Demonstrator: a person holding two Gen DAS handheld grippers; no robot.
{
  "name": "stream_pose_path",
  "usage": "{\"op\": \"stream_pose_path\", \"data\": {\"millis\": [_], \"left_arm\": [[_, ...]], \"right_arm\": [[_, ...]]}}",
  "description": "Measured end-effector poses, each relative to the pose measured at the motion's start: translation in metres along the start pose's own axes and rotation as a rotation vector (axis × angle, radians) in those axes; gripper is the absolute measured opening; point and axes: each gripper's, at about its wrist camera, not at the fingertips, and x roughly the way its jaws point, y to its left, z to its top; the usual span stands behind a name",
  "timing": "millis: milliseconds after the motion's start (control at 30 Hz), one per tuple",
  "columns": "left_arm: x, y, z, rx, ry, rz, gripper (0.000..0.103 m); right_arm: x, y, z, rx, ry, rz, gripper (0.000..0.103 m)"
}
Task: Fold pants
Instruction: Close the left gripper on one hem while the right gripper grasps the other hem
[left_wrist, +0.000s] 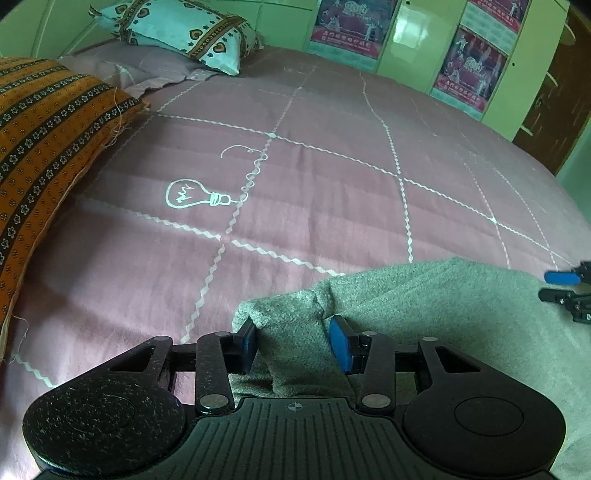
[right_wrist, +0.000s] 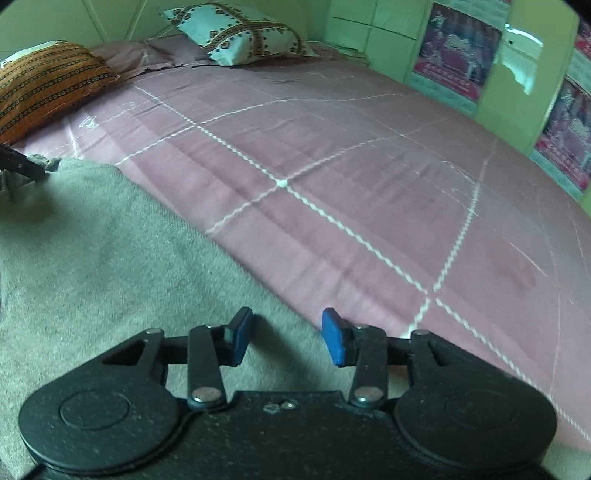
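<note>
Bed (left_wrist: 332, 177): pink sheet w/ white zigzag grid, 1 light-bulb print (left_wrist: 195, 195); green walls, posters (left_wrist: 345, 26) on far side. Pillows, 3 at head end: 1 orange patterned (left_wrist: 48, 133), 1 pink (left_wrist: 147, 66), 1 white heart-print (left_wrist: 184, 29). Grey pants (left_wrist: 424, 314), 1, at near edge of bed; most of sheet beyond lies bare. Left gripper (left_wrist: 293, 345): fingers closed on a bunched corner of pants. Right gripper (right_wrist: 284, 338): fingers part-open over pants' edge, pads not pressing cloth.
</note>
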Motion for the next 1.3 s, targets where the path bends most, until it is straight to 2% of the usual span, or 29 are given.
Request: {"op": "stream_pose_path", "data": {"millis": [100,167,200,233,267,300,467,600,767,833,900,1000,1033,1067,1133,1200,1300], "left_arm": [[0.001,0.0,-0.002,0.006,-0.009,-0.003,0.042],[0.003,-0.001,-0.003,0.008,-0.02,0.003,0.042],[0.003,-0.002,-0.004,0.018,-0.026,0.007,0.04],[0.002,-0.002,-0.004,0.018,-0.033,0.003,0.036],[-0.001,-0.001,-0.004,0.01,-0.05,-0.006,0.031],[-0.007,0.0,-0.005,0.01,-0.085,-0.025,0.009],[-0.047,-0.007,-0.009,0.089,-0.23,-0.09,0.009],[-0.097,0.0,-0.026,0.094,-0.361,-0.191,0.008],[-0.157,0.006,-0.067,0.126,-0.474,-0.262,0.008],[-0.177,0.007,-0.089,0.141,-0.492,-0.273,0.008],[-0.191,0.012,-0.116,0.106,-0.488,-0.298,0.008],[-0.197,0.019,-0.162,0.028,-0.392,-0.261,0.014],[-0.196,0.02,-0.176,-0.001,-0.336,-0.24,0.016],[-0.196,0.019,-0.19,-0.011,-0.292,-0.194,0.017],[-0.202,0.021,-0.212,-0.073,-0.265,-0.138,0.02],[-0.215,0.025,-0.228,-0.177,-0.293,-0.137,0.023],[-0.225,0.021,-0.236,-0.299,-0.336,-0.164,0.047]], "right_arm": [[0.005,-0.002,0.0,-0.055,0.002,0.03,0.034],[0.007,-0.008,-0.003,-0.015,-0.002,0.052,0.033],[0.007,-0.007,-0.004,-0.007,0.0,0.063,0.025],[0.006,-0.005,-0.004,-0.003,0.002,0.071,0.009],[0.005,-0.001,-0.002,-0.02,0.005,0.054,0.003],[0.0,0.004,0.0,-0.033,0.006,0.032,0.0],[-0.056,0.01,0.003,-0.034,-0.085,0.027,0.0],[-0.123,0.023,-0.009,-0.077,-0.152,0.031,0.0],[-0.206,0.061,-0.048,-0.161,-0.208,0.024,0.0],[-0.229,0.081,-0.069,-0.184,-0.214,0.018,0.0],[-0.246,0.105,-0.094,-0.222,-0.224,-0.003,0.0],[-0.254,0.141,-0.141,-0.237,-0.177,0.017,0.0],[-0.257,0.152,-0.159,-0.227,-0.172,0.011,0.0],[-0.262,0.159,-0.173,-0.192,-0.181,0.022,0.003],[-0.27,0.165,-0.195,-0.11,-0.195,0.027,0.005],[-0.277,0.165,-0.209,-0.015,-0.199,0.027,0.006],[-0.286,0.156,-0.218,0.142,-0.232,0.008,0.008]]}}
